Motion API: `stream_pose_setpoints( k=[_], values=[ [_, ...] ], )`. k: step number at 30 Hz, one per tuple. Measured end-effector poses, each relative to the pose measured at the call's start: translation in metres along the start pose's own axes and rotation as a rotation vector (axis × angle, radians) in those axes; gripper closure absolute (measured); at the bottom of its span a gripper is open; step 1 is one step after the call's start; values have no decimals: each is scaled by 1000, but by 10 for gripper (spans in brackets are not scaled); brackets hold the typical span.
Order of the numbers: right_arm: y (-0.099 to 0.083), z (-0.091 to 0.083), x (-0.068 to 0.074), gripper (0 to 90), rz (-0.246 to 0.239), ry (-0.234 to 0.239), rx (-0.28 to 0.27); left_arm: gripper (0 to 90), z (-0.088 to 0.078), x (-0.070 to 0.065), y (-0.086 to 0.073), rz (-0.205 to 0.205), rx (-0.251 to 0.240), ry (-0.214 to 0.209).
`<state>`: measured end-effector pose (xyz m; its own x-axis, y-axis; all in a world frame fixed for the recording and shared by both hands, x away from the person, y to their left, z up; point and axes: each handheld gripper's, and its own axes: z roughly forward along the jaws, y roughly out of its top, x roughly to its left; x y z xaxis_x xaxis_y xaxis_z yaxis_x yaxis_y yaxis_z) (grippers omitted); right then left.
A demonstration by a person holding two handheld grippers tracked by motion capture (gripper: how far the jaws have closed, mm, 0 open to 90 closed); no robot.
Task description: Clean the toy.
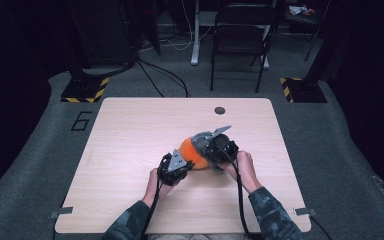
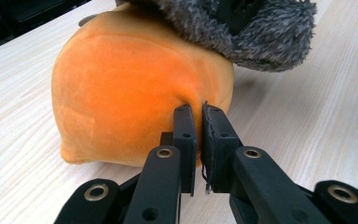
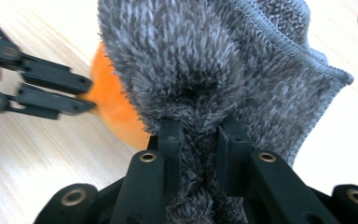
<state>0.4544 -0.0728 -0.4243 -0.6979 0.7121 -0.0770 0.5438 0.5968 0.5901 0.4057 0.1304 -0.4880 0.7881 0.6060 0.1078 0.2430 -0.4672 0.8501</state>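
An orange plush toy (image 1: 188,152) (image 2: 130,84) lies near the middle of the wooden table (image 1: 130,130). A grey fluffy cloth (image 1: 201,138) (image 3: 205,60) drapes over its top and far side. My left gripper (image 1: 186,162) (image 2: 198,112) is shut on a pinch of the toy's orange fabric at its near side. My right gripper (image 1: 211,149) (image 3: 198,128) is shut on a bunched fold of the grey cloth (image 2: 251,32), pressed against the toy (image 3: 116,116). The left gripper (image 3: 86,95) also appears at the left of the right gripper view, touching the toy.
A round cable hole (image 1: 219,110) sits in the table near its far edge. A black folding chair (image 1: 240,40) and a desk leg (image 1: 196,35) stand on the floor beyond. Bare wood surrounds the toy on all sides.
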Motion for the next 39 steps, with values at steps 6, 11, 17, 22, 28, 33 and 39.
stream_pose_setpoints(
  k=[6, 11, 17, 22, 28, 33, 39],
  values=[
    [-9, 7, -18, 744, 64, -2, 34, 843, 0, 1, 0, -5, 0, -2],
    [-21, 17, -36, 742, 129, -2, 76, 843, 1, 1, -1, -5, 1, 1],
    [-41, 44, -49, 743, 176, -34, 183, 842, 0, 2, -2, -7, 7, 2],
    [-42, 44, -53, 742, 181, -17, 186, 841, 0, 4, -3, -22, 1, 7],
    [-32, 23, -54, 736, 183, -35, 139, 837, -1, 6, -4, -25, 0, 8],
    [-14, -1, -39, 732, 144, -23, 61, 834, -1, 6, -4, -24, -2, 9],
    [1, -6, -7, 696, 38, -6, 11, 826, -1, 8, -5, -27, 6, 13]
  ],
)
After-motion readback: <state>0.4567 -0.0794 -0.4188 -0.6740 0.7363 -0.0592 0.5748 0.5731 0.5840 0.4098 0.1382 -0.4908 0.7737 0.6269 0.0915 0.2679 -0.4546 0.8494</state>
